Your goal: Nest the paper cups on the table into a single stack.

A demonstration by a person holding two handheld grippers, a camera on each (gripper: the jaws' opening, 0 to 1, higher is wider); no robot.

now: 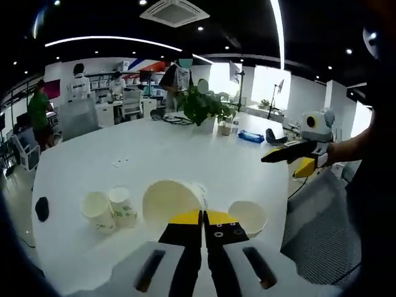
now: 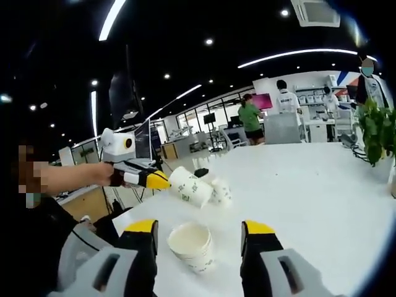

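My left gripper (image 1: 202, 218) is shut on the rim of a white paper cup (image 1: 170, 201), held above the table with its mouth turned toward the camera. In the right gripper view that held cup (image 2: 190, 185) lies tilted on its side in the left gripper (image 2: 162, 180). Two more cups (image 1: 111, 210) with green print stand on the white table (image 1: 154, 161) at the left; they appear as cups (image 2: 221, 192) just behind the held one. A short nested stack (image 2: 192, 245) stands upright between the wide-apart jaws of my open right gripper (image 2: 200, 227). The stack (image 1: 247, 216) sits right of my left jaws. The right gripper (image 1: 278, 154) hovers at right.
A potted plant (image 1: 201, 108) and a blue item (image 1: 250, 136) stand at the table's far side. A small black object (image 1: 42, 208) lies near the left edge. The table's near edge drops to grey floor (image 1: 322, 229). People stand by desks at the back.
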